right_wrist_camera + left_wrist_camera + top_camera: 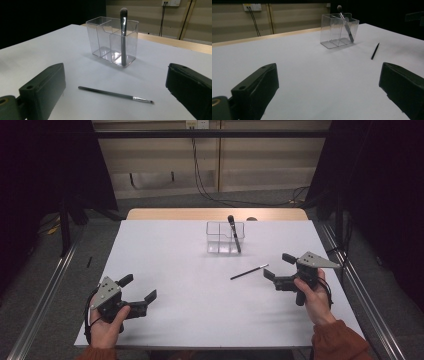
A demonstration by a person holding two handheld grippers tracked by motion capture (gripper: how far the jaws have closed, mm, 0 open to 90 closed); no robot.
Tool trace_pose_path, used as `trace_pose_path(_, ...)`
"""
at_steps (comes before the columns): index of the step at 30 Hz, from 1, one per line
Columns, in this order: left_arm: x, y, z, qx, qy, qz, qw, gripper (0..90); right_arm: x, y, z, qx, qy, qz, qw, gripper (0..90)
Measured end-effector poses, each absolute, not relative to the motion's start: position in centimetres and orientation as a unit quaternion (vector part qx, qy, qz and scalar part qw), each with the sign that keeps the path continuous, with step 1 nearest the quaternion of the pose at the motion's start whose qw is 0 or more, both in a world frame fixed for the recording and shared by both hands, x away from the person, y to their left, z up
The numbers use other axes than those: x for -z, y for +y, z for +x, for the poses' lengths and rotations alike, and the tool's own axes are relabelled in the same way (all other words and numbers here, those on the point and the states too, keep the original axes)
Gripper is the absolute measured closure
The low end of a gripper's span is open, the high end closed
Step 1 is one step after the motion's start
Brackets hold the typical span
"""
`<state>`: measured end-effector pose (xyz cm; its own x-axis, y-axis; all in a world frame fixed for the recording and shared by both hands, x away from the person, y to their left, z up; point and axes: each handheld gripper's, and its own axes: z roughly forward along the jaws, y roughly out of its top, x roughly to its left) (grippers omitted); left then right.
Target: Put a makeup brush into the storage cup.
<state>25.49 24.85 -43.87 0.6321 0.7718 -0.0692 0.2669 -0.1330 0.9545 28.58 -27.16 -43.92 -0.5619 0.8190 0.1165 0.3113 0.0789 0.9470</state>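
A clear plastic organiser (225, 237) (338, 30) (112, 41) with several compartments stands at the far middle of the white table (190, 295). A thick dark makeup brush (234, 232) (345, 23) (123, 35) stands bristles-up in its right compartment. A thin black brush (249, 272) (375, 51) (115, 94) lies flat on the table, just left of my right gripper (276, 265) (113, 97). That gripper is open, with the thin brush between and ahead of its jaws. My left gripper (139, 287) (329, 95) is open and empty near the front left.
The table's wooden far edge (215, 214) shows behind the white sheet. Dark curtains flank both sides. Cables (200, 175) hang down the back wall. Metal rails (45, 300) run along the floor beside the table.
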Motion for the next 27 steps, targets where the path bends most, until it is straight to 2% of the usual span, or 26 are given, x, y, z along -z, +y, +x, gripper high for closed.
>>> trace_pose_path(27,43.6,25.3,24.6,-0.239,0.368,0.713,0.547,2.5,45.5,-30.2,22.6,-0.529,0.69,0.424,0.255,1.9)
